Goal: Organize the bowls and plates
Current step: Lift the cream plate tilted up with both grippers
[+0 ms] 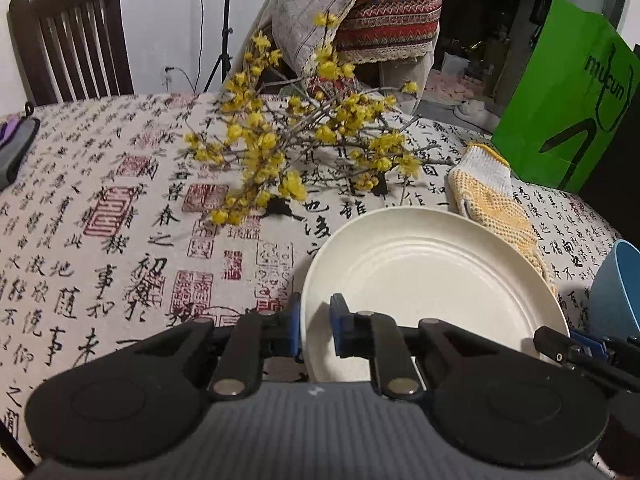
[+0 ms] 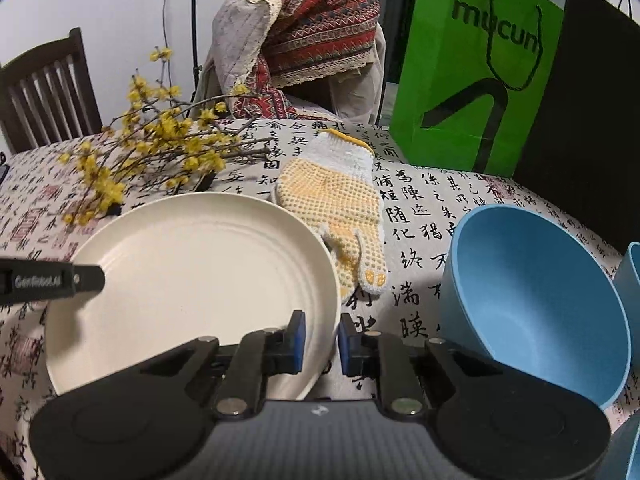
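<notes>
With both the left gripper [image 1: 316, 330] and right gripper [image 2: 322, 340] clamped on the cream plate [image 2: 192, 276] rim, lift evenly, clearing the blue bowl [image 2: 532, 300] at lower right.

Bare tablecloth [image 1: 100, 240] left of plate [image 1: 432, 276]: open passage. Far side blocked by flowering branches [image 1: 304, 148] and glove [image 2: 336, 208]; blue bowl [image 2: 532, 296] crowds right.

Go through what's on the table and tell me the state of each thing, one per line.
Plate: upright, empty, gripped at both edges.
Left gripper: shut on the plate's left rim.
Right gripper: shut on the plate's right rim.
Blue bowl: empty, tilted.
Glove: lying flat.
Green bag: standing.
</notes>
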Demonstrator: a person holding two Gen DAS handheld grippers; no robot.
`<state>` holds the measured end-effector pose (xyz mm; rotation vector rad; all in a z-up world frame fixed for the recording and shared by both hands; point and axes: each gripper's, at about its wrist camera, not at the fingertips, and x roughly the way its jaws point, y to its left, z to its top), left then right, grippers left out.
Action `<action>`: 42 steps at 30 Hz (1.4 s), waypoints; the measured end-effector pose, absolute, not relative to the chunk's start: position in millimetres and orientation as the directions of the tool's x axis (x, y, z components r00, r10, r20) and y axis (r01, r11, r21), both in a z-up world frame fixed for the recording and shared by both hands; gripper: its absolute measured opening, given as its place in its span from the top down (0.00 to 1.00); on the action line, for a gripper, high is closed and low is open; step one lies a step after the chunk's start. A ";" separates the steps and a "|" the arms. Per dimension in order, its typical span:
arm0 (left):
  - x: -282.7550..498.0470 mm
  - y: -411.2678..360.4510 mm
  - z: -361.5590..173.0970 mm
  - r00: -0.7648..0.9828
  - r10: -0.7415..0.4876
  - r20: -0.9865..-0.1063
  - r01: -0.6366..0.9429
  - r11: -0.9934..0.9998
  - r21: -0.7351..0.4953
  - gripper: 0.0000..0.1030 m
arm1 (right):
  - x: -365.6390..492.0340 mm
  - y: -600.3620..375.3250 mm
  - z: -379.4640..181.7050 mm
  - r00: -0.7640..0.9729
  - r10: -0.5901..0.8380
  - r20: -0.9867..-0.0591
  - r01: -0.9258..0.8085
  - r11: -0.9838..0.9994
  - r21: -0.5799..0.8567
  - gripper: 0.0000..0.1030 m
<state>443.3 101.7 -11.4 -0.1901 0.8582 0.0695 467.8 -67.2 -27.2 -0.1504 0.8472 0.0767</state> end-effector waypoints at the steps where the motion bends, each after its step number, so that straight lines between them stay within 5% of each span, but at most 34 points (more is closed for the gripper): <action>1: 442.5 100.7 -9.6 0.656 -0.015 -0.755 -0.135 0.981 -0.136 0.85 | 465.9 -66.5 -26.7 0.665 0.003 -0.747 -0.130 0.985 -0.112 0.85; 42: 365.1 70.0 60.9 0.784 0.018 -0.620 -0.038 0.999 -0.019 0.85 | 395.8 -107.9 32.4 0.811 0.097 -0.577 -0.120 0.993 -0.002 0.88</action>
